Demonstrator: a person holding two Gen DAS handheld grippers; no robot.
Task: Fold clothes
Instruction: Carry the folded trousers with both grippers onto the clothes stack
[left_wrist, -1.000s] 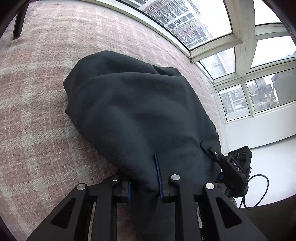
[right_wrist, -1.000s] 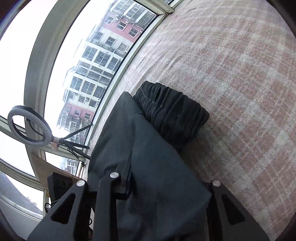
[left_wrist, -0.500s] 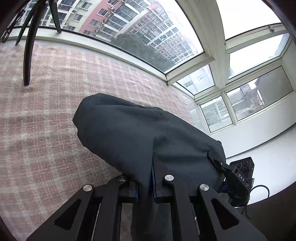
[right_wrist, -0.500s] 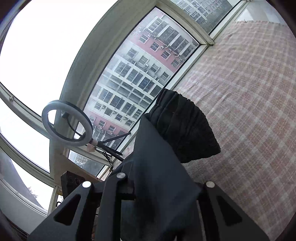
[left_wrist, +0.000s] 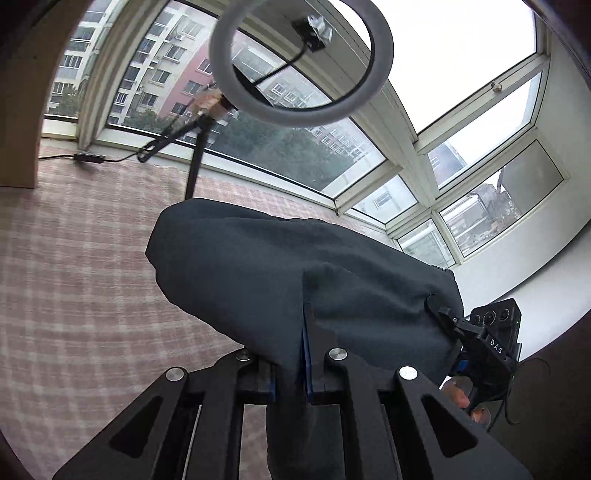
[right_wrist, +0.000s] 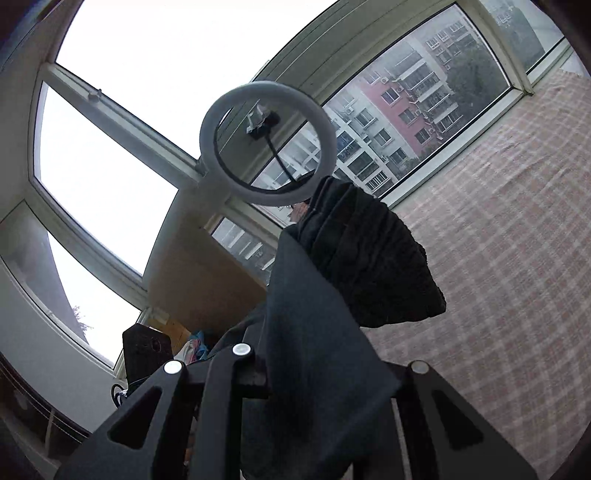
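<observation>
A dark grey-blue garment hangs in a bundle above the pink plaid cover. My left gripper is shut on a fold of it, with cloth draped over the fingers. In the left wrist view my right gripper holds the garment's far right edge, a person's fingers showing below it. In the right wrist view my right gripper is shut on the garment. Its gathered black waistband sticks up ahead, and cloth hides the right finger.
A ring light on a black stand rises at the cover's far edge, in front of large windows. It also shows in the right wrist view as the ring light. A wooden panel stands at the left. The plaid cover spreads right.
Both grippers have risen, keeping their hold, and the garment has lifted off the cover. Both views have tilted up, and the windows and ring light have come into sight.
</observation>
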